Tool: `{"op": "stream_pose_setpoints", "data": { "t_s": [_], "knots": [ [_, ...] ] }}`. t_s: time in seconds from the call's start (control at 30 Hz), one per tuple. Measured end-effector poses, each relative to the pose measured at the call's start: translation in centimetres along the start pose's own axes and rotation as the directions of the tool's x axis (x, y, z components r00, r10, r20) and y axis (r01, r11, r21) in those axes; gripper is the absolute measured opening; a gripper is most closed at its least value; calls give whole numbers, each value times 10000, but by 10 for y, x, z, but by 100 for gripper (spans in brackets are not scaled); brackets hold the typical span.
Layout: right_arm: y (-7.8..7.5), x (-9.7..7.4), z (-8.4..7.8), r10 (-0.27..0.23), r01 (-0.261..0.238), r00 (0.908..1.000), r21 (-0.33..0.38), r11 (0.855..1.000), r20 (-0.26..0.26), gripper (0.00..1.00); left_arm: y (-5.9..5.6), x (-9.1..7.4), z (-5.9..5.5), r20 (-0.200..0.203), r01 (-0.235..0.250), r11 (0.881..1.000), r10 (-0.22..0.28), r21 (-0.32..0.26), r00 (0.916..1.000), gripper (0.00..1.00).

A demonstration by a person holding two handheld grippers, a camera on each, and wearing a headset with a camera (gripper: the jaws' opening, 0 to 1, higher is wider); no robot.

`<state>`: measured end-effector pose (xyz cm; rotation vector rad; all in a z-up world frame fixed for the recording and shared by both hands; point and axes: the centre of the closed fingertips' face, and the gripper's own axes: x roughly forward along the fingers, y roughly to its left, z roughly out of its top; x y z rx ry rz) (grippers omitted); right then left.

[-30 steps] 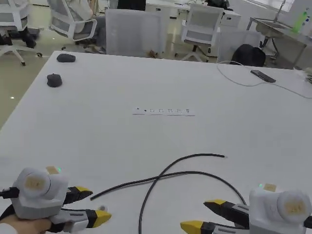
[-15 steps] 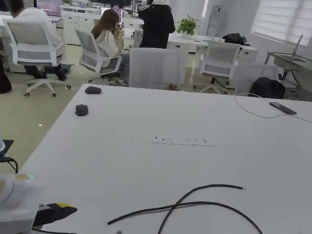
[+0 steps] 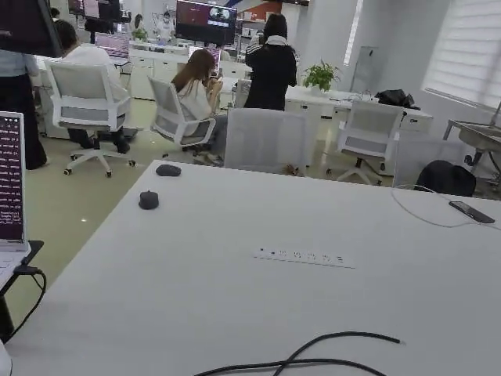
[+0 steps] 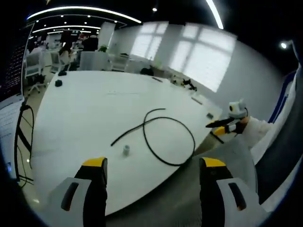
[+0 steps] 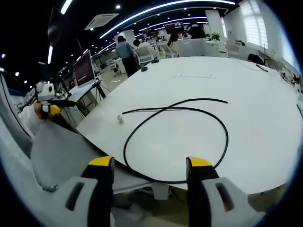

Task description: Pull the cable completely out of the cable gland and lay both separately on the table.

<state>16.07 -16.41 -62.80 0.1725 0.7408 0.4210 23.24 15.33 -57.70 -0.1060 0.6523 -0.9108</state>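
— Jaws first: how did they stand?

— Apart on both. The left gripper [image 4: 154,163] had its yellow-tipped jaws spread wide with nothing between them, and it was held just off the near edge of the table [image 4: 75,109]. The right gripper [image 5: 149,161] was likewise spread and empty, also back from the edge.

— Could each camera see the other gripper?

— Yes. The left gripper view had the right gripper out at its right. The right gripper view had the left one out at its left, in a hand with a pale sleeve.

— And the cable?

— The black cable [image 5: 163,109] lay loose on the tabletop in one big loop that crossed over itself, with both ends free. The small pale cable gland [image 5: 120,118] sat on the table by itself, near one end of the cable but off it.

— What lay farther out?

— A socket strip [image 3: 304,257] was set flush in the tabletop beyond the cable. Past it, a dark mouse [image 3: 149,200] sat toward the far left edge, and a phone [image 3: 472,211] lay at the far right. Behind the table were office chairs [image 3: 266,141], people at desks, and a potted plant [image 3: 321,76].
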Motion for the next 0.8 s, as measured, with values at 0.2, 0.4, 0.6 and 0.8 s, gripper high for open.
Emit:
{"op": "stream_pose_setpoints", "data": {
  "t_s": [0.2, 0.4, 0.6, 0.8],
  "knots": [
    [2, -1, 1, -8, 7, 9999, 68, 10000, 113, 63, -2, 1, 1, 130, 21, 9999, -19, -125, 9999, 79],
    [7, 0, -4, 28, -30, 9999, 230, 9997, 112, 63, -12, 9, 1, 67, 344, 9993, -343, -142, 9994, 79],
    [10, -1, -4, 27, -34, 9998, 353, 9994, 199, 63, -16, 8, 4, -68, 620, 9981, -620, 50, 9981, 77],
    [6, -1, -2, -155, 141, 9995, 488, 9987, 265, 63, -8, 11, 10, 73, 690, 9976, -689, -117, 9976, 76]
  ]
}}
